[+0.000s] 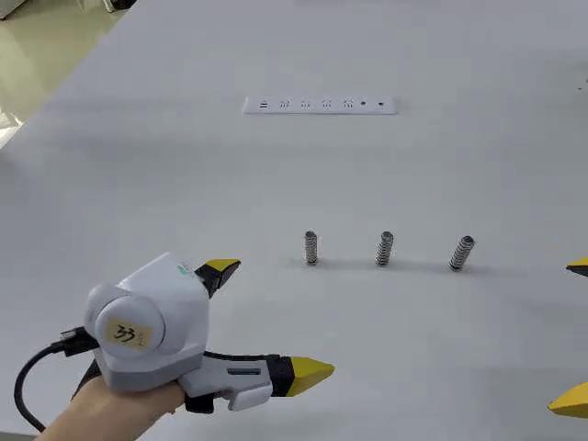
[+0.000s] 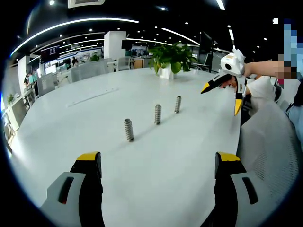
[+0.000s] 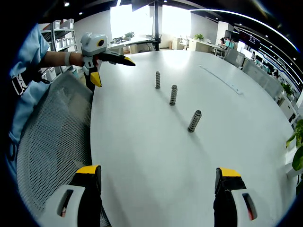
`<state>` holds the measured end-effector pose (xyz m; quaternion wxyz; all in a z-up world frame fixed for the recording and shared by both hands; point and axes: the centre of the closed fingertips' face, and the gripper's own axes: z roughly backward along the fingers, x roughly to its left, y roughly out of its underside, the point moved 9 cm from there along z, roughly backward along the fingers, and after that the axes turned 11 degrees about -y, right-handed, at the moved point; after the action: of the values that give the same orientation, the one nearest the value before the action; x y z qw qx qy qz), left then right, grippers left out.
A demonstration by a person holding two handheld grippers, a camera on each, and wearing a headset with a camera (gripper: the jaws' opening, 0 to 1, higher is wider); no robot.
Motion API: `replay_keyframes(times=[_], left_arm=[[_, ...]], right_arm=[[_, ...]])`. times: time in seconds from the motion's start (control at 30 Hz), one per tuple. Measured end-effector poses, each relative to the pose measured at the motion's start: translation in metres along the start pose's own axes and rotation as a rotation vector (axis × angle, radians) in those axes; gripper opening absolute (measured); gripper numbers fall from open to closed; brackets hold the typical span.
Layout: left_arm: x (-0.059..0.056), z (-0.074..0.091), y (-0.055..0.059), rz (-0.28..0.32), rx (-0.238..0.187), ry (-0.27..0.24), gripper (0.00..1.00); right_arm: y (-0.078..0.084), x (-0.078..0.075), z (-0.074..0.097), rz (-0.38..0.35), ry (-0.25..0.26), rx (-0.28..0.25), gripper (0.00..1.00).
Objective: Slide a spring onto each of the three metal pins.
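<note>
We hold the left gripper (image 1: 276,319) with its jaws spread wide and empty, near the front edge of the table (image 1: 138,165). To its right three springs (image 1: 385,249) stand in a row, the rightmost tilted. Beyond them lies a power strip (image 1: 320,106). Our right gripper (image 1: 577,333) gapes too, empty.

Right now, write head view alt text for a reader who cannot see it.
Three springs stand in a row on a white table, the rightmost leaning. The open left gripper is at lower left; a power strip lies beyond.
</note>
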<state>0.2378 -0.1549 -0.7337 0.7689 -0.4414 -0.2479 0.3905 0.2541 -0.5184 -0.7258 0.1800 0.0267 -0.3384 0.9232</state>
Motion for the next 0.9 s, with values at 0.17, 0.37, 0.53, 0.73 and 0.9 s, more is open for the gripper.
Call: replay_keyframes(times=[0.17,0.37,0.53,0.73,0.9], left_arm=[[0.002,0.003,-0.001,-0.002,0.002,-0.005,0.99],[0.002,0.005,-0.004,-0.005,-0.002,-0.011,0.99],[0.001,0.003,-0.006,-0.016,0.003,-0.009,0.99],[-0.001,0.005,-0.009,-0.02,-0.001,-0.007,0.99],[-0.002,0.007,-0.01,-0.006,-0.002,-0.022,0.99]], right_arm=[[0.006,0.002,0.006,-0.05,0.033,-0.054,0.99],[0.015,0.007,0.01,-0.088,0.051,-0.099,0.99],[0.022,0.01,0.013,-0.115,0.074,-0.124,0.99],[0.02,0.016,0.016,-0.132,0.088,-0.154,0.99],[0.017,0.019,0.014,-0.132,0.094,-0.179,0.99]])
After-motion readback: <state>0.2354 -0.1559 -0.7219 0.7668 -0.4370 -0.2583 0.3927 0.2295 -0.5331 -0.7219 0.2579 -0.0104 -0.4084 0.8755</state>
